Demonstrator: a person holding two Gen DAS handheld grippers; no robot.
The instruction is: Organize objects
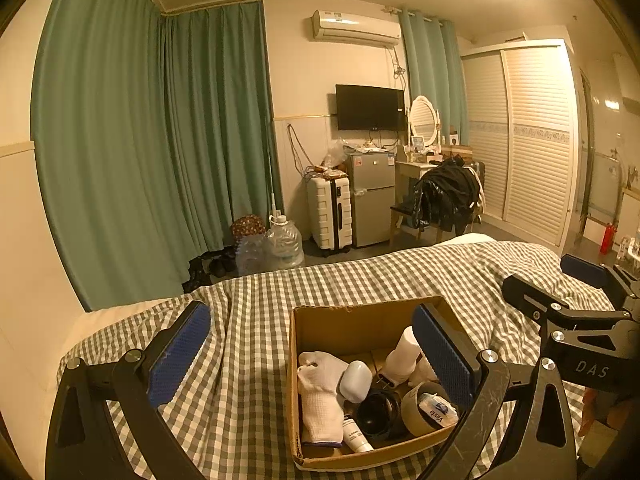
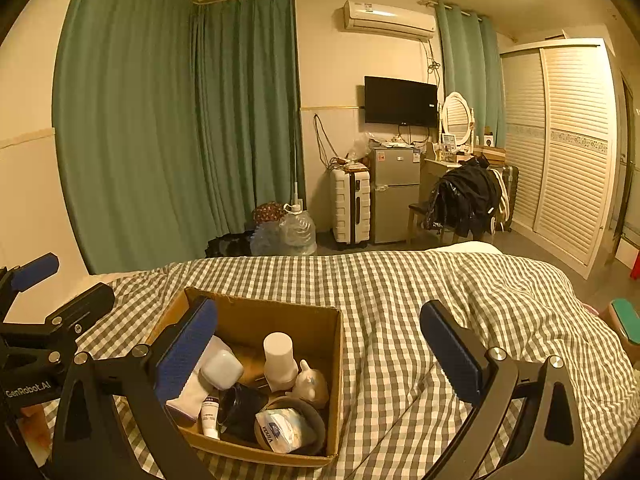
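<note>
An open cardboard box (image 1: pixel 332 324) sits on the checked bedspread (image 1: pixel 248 320). It holds a white glove (image 1: pixel 320 392), a white case (image 1: pixel 356 380), a white bottle (image 1: pixel 400 354), a black cup (image 1: pixel 378 412), a white tube (image 1: pixel 356 436), a tape roll (image 1: pixel 416 412) and a Vinda tissue pack (image 1: pixel 438 410). My left gripper (image 1: pixel 312 356) is open and empty above the box's left side. My right gripper (image 2: pixel 320 352) is open and empty, its left finger over the box (image 2: pixel 316 320), where the bottle (image 2: pixel 278 356), tissue pack (image 2: pixel 282 428) and a small white figurine (image 2: pixel 312 384) show.
Beyond the bed's far edge stand water jugs (image 1: pixel 284 244), a white suitcase (image 1: pixel 330 212), a small fridge (image 1: pixel 370 196), a chair with a black jacket (image 1: pixel 448 196) and a louvred wardrobe (image 1: pixel 532 136). Green curtains (image 1: pixel 140 140) cover the left wall.
</note>
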